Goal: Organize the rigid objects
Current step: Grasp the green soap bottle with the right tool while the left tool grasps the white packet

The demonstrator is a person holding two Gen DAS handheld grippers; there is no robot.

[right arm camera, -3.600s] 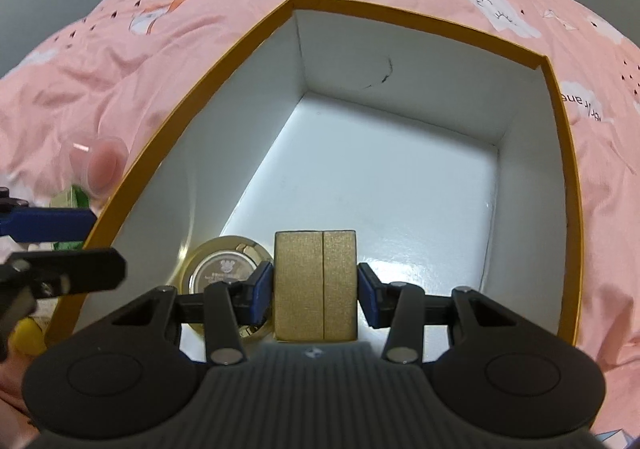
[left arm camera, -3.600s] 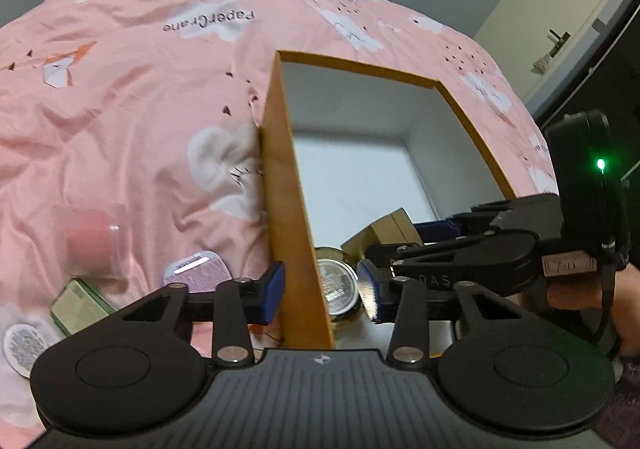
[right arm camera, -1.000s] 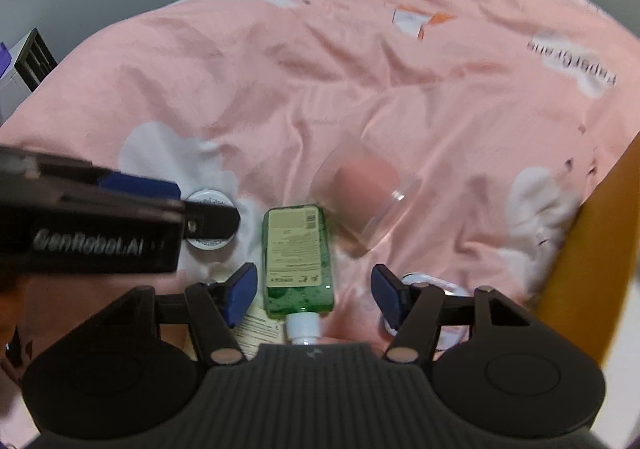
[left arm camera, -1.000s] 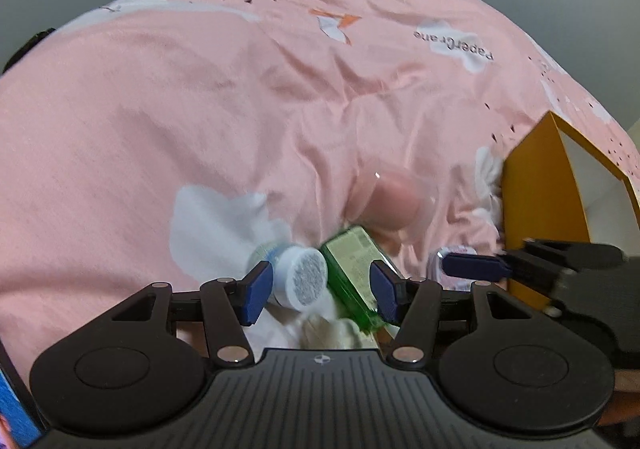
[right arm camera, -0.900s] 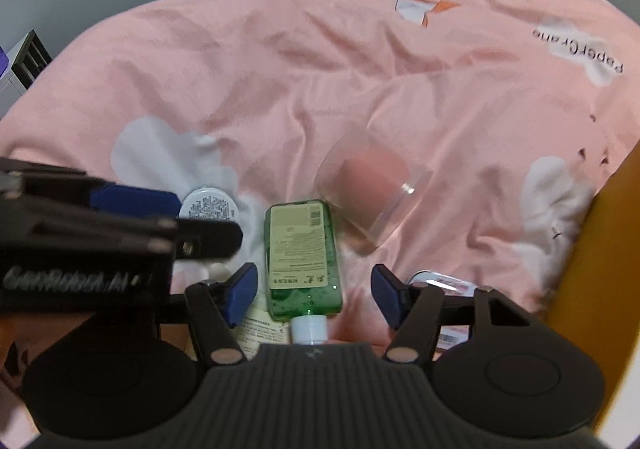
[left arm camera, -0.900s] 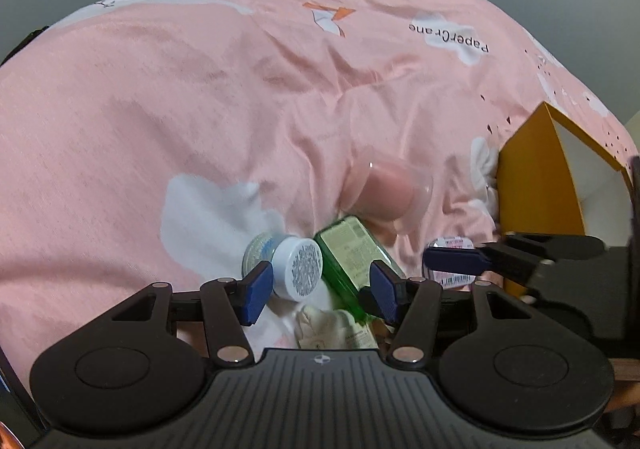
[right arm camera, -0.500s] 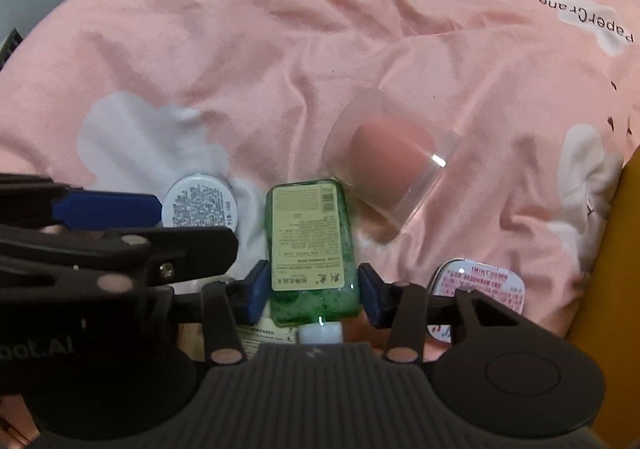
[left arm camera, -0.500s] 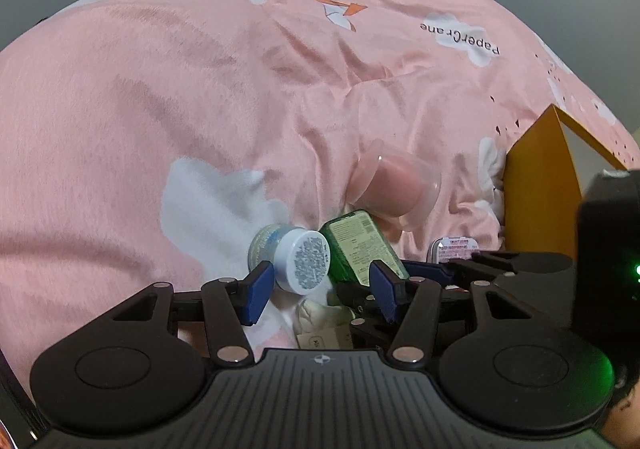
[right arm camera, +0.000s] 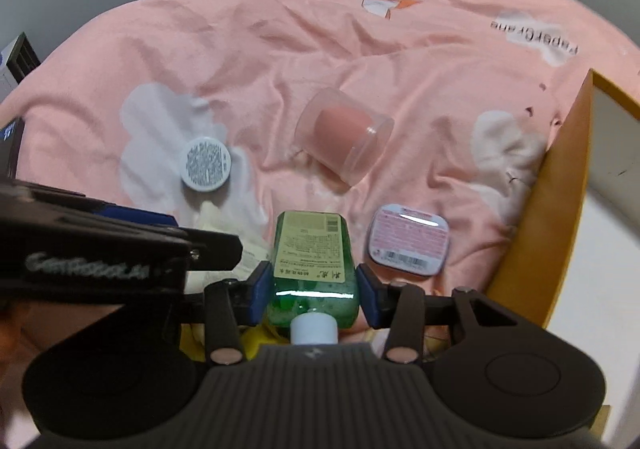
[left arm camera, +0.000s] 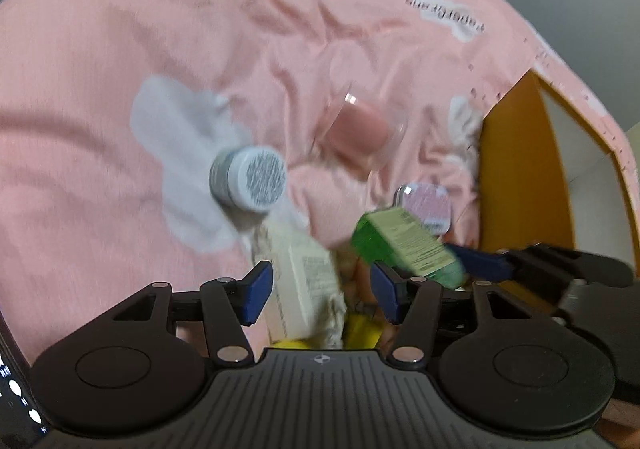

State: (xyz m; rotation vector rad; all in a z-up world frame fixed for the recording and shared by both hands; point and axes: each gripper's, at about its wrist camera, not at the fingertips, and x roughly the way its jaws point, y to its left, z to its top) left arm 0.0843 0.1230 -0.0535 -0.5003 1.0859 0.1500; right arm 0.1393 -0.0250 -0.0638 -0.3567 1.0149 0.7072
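Observation:
My right gripper [right arm camera: 312, 289] is shut on a green bottle [right arm camera: 312, 261] with a white cap, its blue pads pressing both sides. In the left wrist view the bottle [left arm camera: 404, 245] hangs tilted above the pink duvet, held by the right gripper's fingers [left arm camera: 480, 265]. My left gripper [left arm camera: 320, 289] is opening, with a cream packet [left arm camera: 304, 281] between its pads but not pressed. Its fingers [right arm camera: 208, 245] reach in from the left in the right wrist view. The orange box [right arm camera: 540, 217] with white inside stands at the right.
On the duvet lie a white round jar [right arm camera: 205, 164], a clear case with a pink sponge [right arm camera: 344, 137] and a pink flat tin [right arm camera: 408, 239] near the box wall [left arm camera: 520, 169]. Something yellow [left arm camera: 360, 333] shows under the grippers.
The right gripper closed on the green bottle and raised it off the duvet, toward the box. The left gripper moved over the cream packet, leaving the white jar farther ahead.

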